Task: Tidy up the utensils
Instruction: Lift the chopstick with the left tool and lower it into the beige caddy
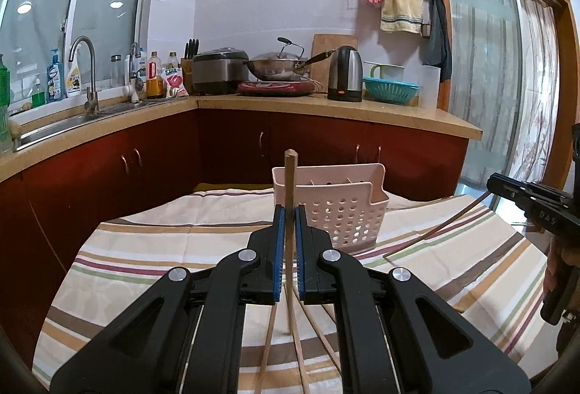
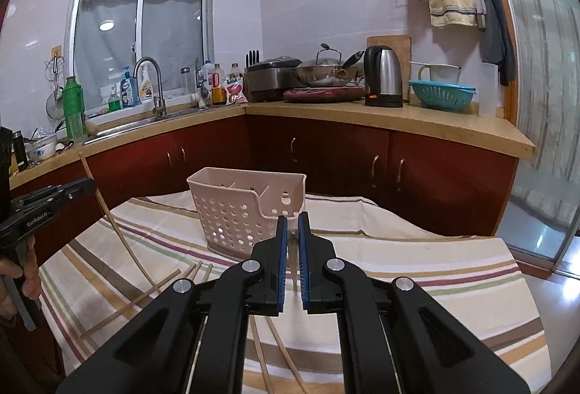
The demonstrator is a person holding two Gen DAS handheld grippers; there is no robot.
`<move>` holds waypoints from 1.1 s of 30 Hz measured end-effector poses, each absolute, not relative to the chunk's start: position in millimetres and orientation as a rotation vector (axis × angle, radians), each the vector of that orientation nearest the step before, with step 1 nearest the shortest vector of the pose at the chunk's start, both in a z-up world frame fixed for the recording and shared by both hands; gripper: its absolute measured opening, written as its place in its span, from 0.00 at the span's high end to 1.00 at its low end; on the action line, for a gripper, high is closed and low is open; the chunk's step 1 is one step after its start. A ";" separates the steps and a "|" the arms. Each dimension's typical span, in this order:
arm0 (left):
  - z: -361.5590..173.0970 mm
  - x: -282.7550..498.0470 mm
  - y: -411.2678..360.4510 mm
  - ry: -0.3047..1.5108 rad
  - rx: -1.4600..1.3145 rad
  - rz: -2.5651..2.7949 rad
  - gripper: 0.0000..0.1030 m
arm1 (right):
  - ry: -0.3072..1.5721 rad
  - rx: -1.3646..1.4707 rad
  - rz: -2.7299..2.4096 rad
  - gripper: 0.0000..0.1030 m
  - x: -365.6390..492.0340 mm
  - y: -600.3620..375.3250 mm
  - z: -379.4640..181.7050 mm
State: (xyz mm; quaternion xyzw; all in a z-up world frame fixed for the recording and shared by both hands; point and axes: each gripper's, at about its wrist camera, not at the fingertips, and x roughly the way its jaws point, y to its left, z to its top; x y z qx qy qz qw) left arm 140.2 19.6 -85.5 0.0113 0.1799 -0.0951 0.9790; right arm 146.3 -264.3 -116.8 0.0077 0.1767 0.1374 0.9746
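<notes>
Left wrist view: left tool (image 1: 289,209) clamped on one chopstick (image 1: 289,176), held near upright, its top clear above the basket (image 1: 348,212) rim.
Right tool, left view: right tool (image 1: 489,183) at the right edge grips one chopstick (image 1: 435,231), tilted, its lower end just over the cloth (image 1: 145,249).
Right wrist view: right tool (image 2: 293,218) pads close together, a narrow gap showing; the gripped stick is not seen between them here.
Basket: one, pink, perforated, divided inside, upright near the far edge of the surface.
Loose chopsticks (image 2: 130,303): about five on the cloth, between both tools and basket.
Open room: bare cloth right of the basket (image 2: 417,267); cabinets (image 2: 326,154) beyond the far edge.
</notes>
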 end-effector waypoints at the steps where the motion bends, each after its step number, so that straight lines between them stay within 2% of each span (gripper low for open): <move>1: -85.3 140.2 19.8 0.363 0.021 -0.190 0.94 | 0.353 0.015 0.278 0.94 146.7 -263.2 -116.8; 19: -64.2 141.9 21.5 0.287 0.007 -0.199 0.94 | 0.300 0.007 0.289 0.94 142.0 -257.7 -90.2; 33: -13.8 147.8 22.1 0.173 0.002 -0.218 0.94 | 0.224 0.019 0.320 0.94 142.2 -254.4 -51.7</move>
